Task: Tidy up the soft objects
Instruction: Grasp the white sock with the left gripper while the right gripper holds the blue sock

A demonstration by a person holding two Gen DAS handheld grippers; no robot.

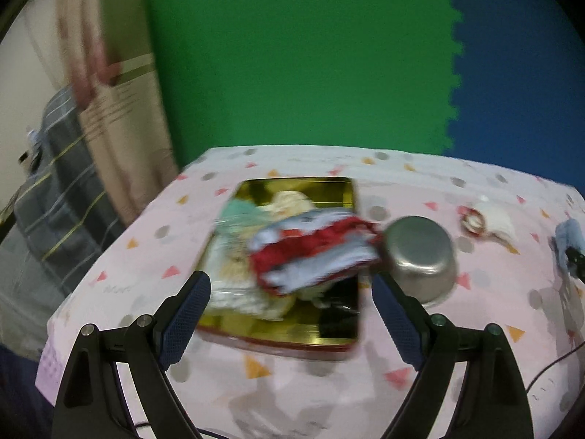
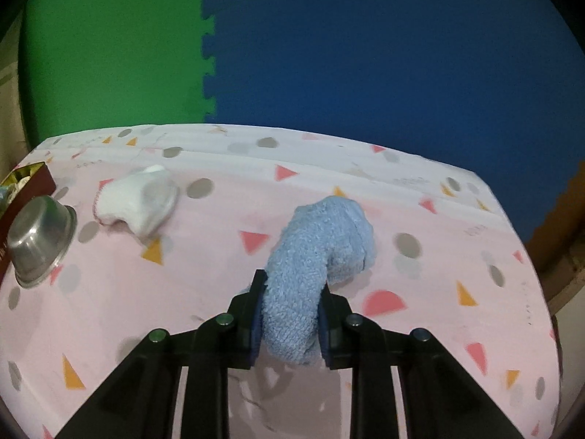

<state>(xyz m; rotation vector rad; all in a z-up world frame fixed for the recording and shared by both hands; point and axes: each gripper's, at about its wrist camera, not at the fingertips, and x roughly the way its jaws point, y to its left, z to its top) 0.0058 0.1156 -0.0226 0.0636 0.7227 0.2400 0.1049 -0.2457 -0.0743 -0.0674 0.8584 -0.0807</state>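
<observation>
The right gripper [image 2: 290, 314] pinches a light blue fuzzy sock [image 2: 318, 252] between its jaws, the toe end drooping onto the tablecloth [image 2: 438, 292]. The left gripper [image 1: 290, 285] hangs with jaws spread wide and empty above a gold-lined red tin [image 1: 310, 333], which holds a red-and-grey sock [image 1: 314, 252] piled over mint and cream ones. Just beside the tin sits an upturned steel bowl [image 1: 420, 252]; a white sock [image 2: 139, 201] lies near. Green and blue foam mats [image 2: 365, 55] stand behind.
</observation>
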